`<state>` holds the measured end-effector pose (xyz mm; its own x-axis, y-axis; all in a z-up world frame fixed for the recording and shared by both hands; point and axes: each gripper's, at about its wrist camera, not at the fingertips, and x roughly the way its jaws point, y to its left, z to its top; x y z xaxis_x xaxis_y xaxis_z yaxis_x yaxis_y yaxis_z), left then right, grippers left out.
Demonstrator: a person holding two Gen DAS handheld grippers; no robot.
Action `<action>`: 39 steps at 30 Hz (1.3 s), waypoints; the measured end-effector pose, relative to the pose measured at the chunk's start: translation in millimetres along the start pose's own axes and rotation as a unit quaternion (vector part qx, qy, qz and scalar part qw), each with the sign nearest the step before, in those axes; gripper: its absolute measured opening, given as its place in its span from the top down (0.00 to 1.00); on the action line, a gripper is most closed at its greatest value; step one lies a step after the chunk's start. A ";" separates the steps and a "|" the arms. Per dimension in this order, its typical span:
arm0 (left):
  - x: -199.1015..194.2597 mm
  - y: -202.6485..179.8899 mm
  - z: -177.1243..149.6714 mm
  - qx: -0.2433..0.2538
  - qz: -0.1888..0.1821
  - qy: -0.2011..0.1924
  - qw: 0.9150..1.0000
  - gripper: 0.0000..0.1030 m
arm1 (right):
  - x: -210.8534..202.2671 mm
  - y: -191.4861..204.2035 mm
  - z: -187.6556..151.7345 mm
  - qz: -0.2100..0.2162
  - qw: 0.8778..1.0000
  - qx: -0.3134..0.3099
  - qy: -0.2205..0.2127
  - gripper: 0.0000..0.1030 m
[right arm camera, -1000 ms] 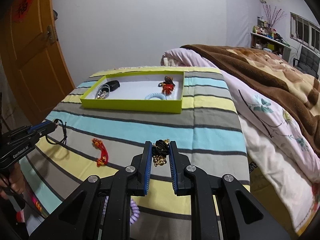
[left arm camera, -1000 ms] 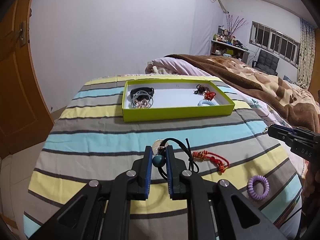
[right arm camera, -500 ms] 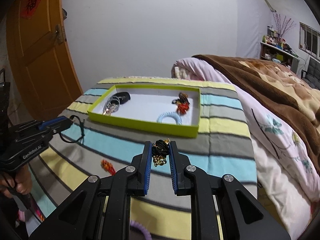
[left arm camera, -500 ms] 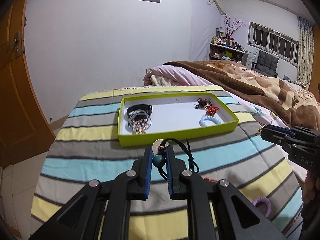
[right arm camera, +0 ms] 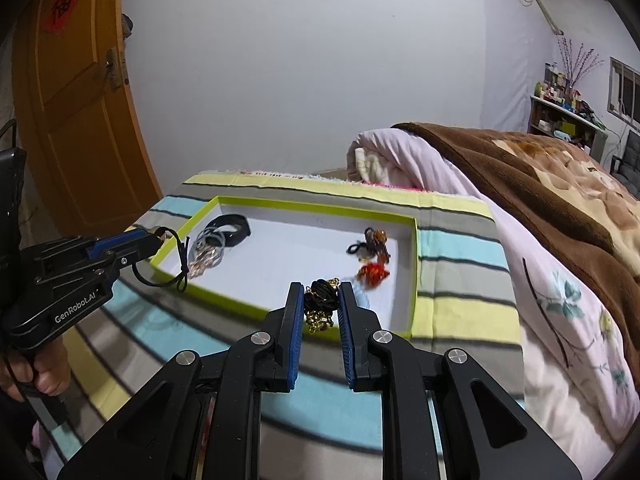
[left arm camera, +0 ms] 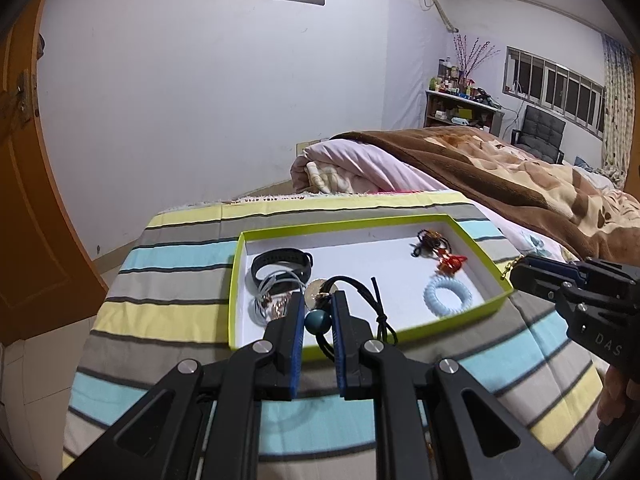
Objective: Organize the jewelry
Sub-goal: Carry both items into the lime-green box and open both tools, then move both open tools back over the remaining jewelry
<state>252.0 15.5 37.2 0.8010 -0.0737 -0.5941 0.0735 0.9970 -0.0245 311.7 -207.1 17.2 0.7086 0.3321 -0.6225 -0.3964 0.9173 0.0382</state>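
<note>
My left gripper is shut on a black cord necklace with a teal bead and a round pendant, held just over the near rim of the lime green tray. My right gripper is shut on a black and gold chain bracelet, held over the tray's near edge. The tray holds a black band, silver hoops, a pale blue coil tie, a red charm and a dark bead piece.
The tray lies on a striped cloth over the bed end. A pink quilt and brown blanket lie at the right. An orange door stands at the left. The left gripper also shows in the right wrist view.
Both grippers have moved forward towards the tray with their pieces held. The red charm and purple coil tie on the cloth have dropped out of view.
</note>
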 end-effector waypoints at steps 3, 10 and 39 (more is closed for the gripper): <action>12.4 2.4 4.8 0.000 0.003 0.004 1.000 0.87 | 18.2 -2.8 7.3 0.000 1.000 -0.001 0.007 0.83; 45.5 5.3 14.4 0.001 0.006 0.020 1.000 0.87 | 54.2 -3.3 20.0 -0.002 1.000 -0.013 0.023 0.83; 95.7 5.7 10.9 0.000 -0.017 0.070 0.997 0.84 | 99.9 -20.4 21.0 -0.015 0.997 0.005 0.080 0.73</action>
<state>335.6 13.8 -11.0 0.7066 -0.1033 -0.7001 0.0995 0.9940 -0.0462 402.8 -188.0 -29.4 0.6175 0.2650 -0.7406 -0.3692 0.9290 0.0246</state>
